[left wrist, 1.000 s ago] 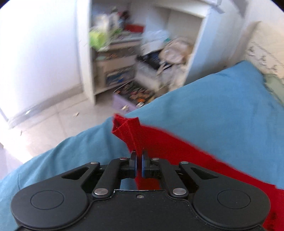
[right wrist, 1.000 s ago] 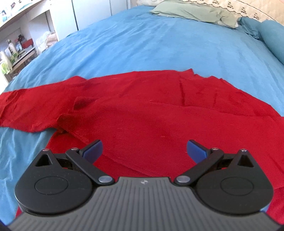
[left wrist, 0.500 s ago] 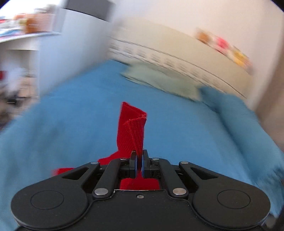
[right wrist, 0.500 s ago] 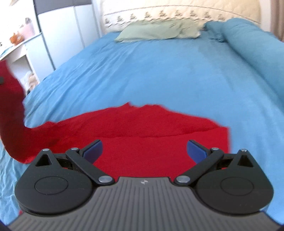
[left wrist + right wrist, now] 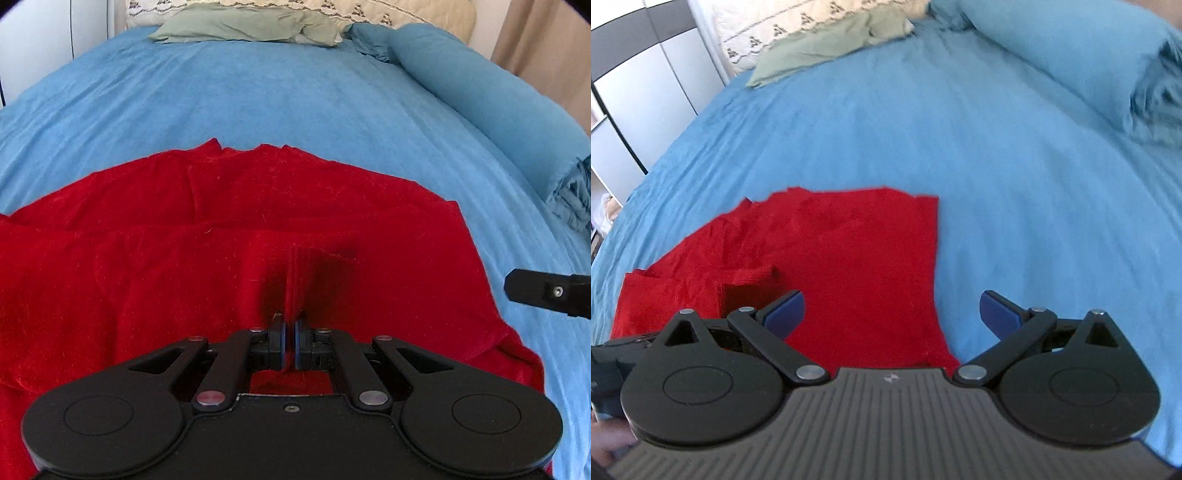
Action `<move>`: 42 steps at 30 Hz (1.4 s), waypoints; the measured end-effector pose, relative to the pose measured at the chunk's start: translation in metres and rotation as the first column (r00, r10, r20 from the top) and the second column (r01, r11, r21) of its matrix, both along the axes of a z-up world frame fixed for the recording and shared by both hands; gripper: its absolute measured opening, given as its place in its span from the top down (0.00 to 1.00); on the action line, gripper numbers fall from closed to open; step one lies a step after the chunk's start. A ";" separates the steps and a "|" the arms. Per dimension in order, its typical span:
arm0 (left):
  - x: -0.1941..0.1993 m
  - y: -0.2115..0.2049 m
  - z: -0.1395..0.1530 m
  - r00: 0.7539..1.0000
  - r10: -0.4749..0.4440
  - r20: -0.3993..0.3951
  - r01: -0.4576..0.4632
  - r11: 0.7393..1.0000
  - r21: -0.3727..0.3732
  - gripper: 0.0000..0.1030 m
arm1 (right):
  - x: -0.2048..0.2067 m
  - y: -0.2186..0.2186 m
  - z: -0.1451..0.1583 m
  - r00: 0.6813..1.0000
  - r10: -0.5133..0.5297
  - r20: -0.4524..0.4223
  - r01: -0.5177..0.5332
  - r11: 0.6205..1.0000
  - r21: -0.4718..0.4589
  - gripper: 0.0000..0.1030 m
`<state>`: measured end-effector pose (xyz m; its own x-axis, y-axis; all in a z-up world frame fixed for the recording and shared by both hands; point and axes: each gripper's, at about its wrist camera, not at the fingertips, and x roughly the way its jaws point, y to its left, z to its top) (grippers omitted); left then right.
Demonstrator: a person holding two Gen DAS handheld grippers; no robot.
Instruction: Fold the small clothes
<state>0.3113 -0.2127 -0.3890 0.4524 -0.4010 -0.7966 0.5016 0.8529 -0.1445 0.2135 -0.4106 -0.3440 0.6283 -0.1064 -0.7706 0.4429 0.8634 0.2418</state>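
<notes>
Two grippers work over a red garment point(image 5: 207, 266) spread across the lower half of the frame on a blue bedspread point(image 5: 295, 103). The left gripper point(image 5: 290, 343) pinches a fold of its cloth; the right gripper point(image 5: 892, 314) hangs spread wide, empty.

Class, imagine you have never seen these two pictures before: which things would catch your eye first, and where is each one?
The bright red garment stands out first, spread across the near part of the blue bedspread. Next comes the left hand-held gripper at the bottom of its view, shut on a pinched ridge of that red cloth. Far back, a pale green pillow lies at the head of the bed.
</notes>
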 end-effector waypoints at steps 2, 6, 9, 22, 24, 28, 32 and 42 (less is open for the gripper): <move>0.003 0.002 0.003 1.000 -0.006 -0.010 0.006 1.000 0.000 0.95 | -0.001 -0.001 -0.005 1.000 -0.006 -0.005 0.006 1.000 0.026 0.00; 0.005 0.006 0.014 0.999 -0.027 -0.032 0.026 0.999 -0.037 0.32 | -0.002 0.001 -0.002 1.000 -0.012 0.002 0.012 0.998 0.065 0.00; 0.001 0.023 0.039 0.999 0.019 0.028 -0.019 1.000 -0.012 0.24 | 0.003 0.004 0.008 1.000 -0.008 0.020 0.007 0.997 0.083 0.00; 0.037 0.163 0.050 0.939 0.327 0.108 -0.342 0.923 0.177 0.21 | 0.054 0.061 -0.021 0.996 0.075 -0.058 -0.058 0.965 0.256 0.31; 0.039 0.174 0.046 0.937 0.334 0.102 -0.348 0.919 0.188 0.21 | 0.056 0.064 -0.031 0.995 0.066 -0.075 -0.044 0.963 0.267 0.36; 0.038 0.191 0.041 0.935 0.343 0.089 -0.354 0.916 0.190 0.21 | 0.062 0.077 -0.036 0.994 0.074 -0.086 -0.052 0.970 0.238 0.52; 0.036 0.196 0.041 0.931 0.357 0.080 -0.365 0.913 0.179 0.21 | 0.068 0.086 -0.034 0.989 0.097 -0.115 -0.073 0.978 0.194 0.71; 0.033 0.201 0.056 0.932 0.351 0.086 -0.360 0.924 0.127 0.21 | 0.073 0.084 0.029 0.992 0.120 0.039 -0.124 0.985 0.124 0.81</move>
